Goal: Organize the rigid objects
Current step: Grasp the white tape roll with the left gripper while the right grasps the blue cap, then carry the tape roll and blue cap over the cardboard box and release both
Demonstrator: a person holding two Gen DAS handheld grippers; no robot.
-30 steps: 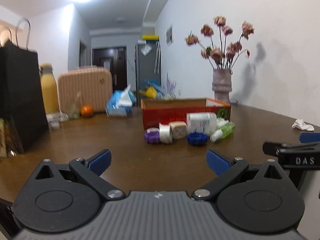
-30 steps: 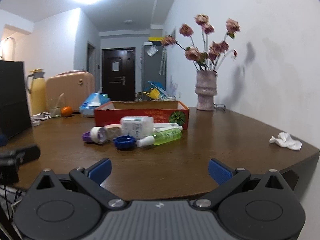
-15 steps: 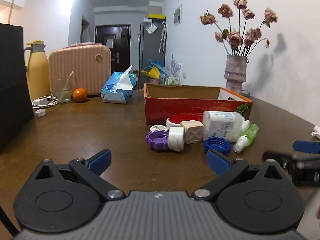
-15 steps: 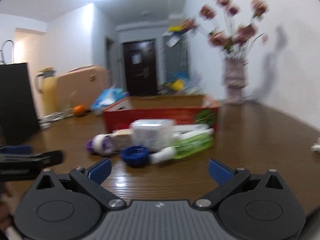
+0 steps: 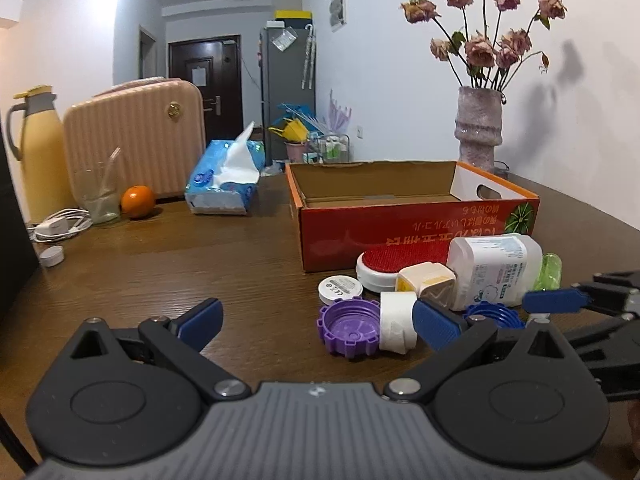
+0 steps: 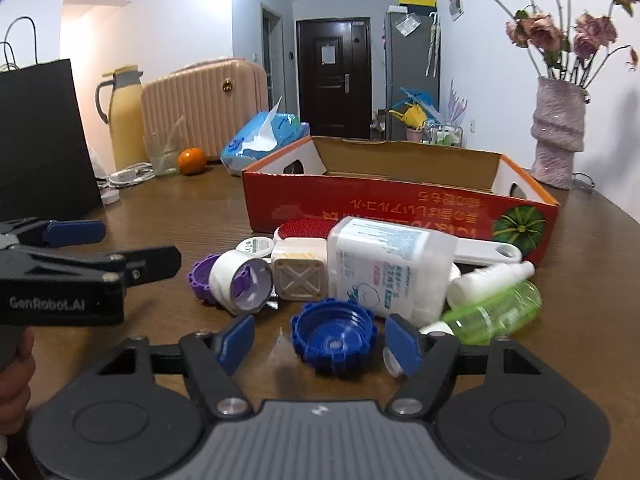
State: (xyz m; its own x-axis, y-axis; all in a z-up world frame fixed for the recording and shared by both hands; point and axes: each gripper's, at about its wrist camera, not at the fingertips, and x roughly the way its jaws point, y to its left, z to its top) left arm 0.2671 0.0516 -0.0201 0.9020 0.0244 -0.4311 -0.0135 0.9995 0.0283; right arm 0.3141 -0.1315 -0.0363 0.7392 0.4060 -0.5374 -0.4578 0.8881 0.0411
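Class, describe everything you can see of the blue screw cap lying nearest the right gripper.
The blue cap is a round, glossy plastic lid with a notched, gear-like rim. It lies flat on the wooden table with its hollow, ridged inside facing up. It sits in front of the white bottle, at the near edge of the pile. The right gripper has just been closing around it, one pad on each side; the pads do not visibly press on it yet.
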